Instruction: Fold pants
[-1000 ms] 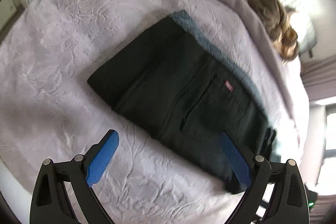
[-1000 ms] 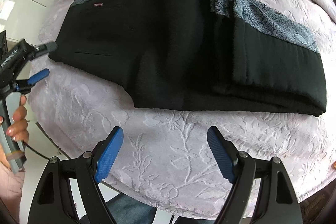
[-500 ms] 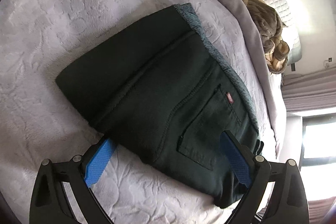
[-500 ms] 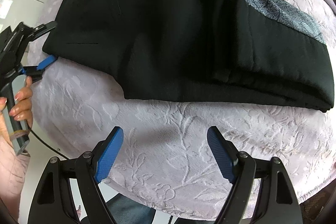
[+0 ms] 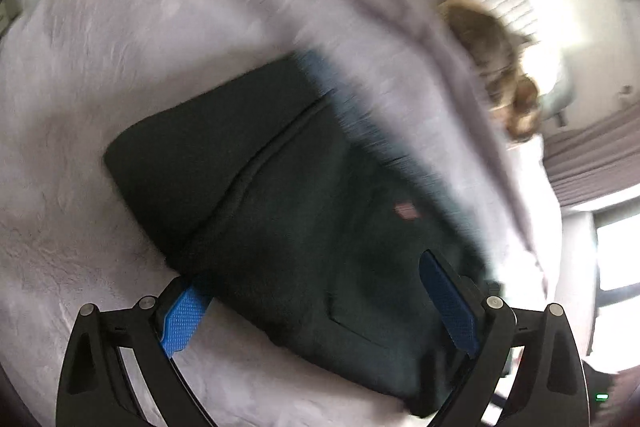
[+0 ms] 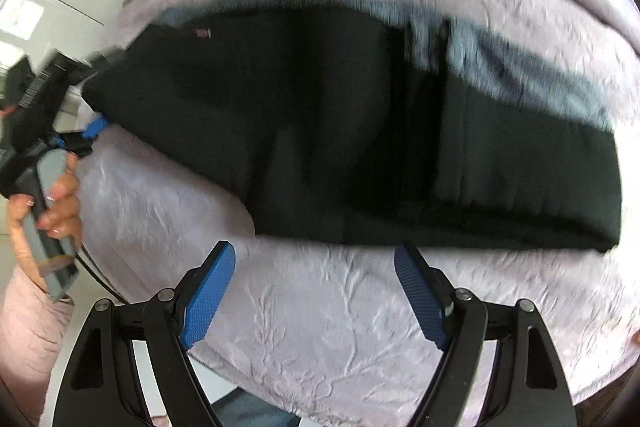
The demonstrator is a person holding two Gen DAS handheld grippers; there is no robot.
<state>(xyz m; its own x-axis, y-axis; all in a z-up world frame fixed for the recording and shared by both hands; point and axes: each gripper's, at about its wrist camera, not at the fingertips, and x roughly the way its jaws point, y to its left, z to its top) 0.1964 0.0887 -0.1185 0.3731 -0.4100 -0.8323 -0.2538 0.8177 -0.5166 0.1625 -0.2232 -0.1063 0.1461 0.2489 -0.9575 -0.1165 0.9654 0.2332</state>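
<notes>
The black pants (image 6: pixel 360 131) lie folded lengthwise across the bed (image 6: pixel 340 327), waist end at its left edge. The left gripper (image 5: pixel 316 291) straddles that waist end, jaws wide, not pressing. The right gripper (image 6: pixel 316 291) hangs wide open over bare bedspread, just beside the pants' near edge.

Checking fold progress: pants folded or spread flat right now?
Folded. The black pants lie on the bedspread as a long band, legs doubled over with stacked layers at one end.
</notes>
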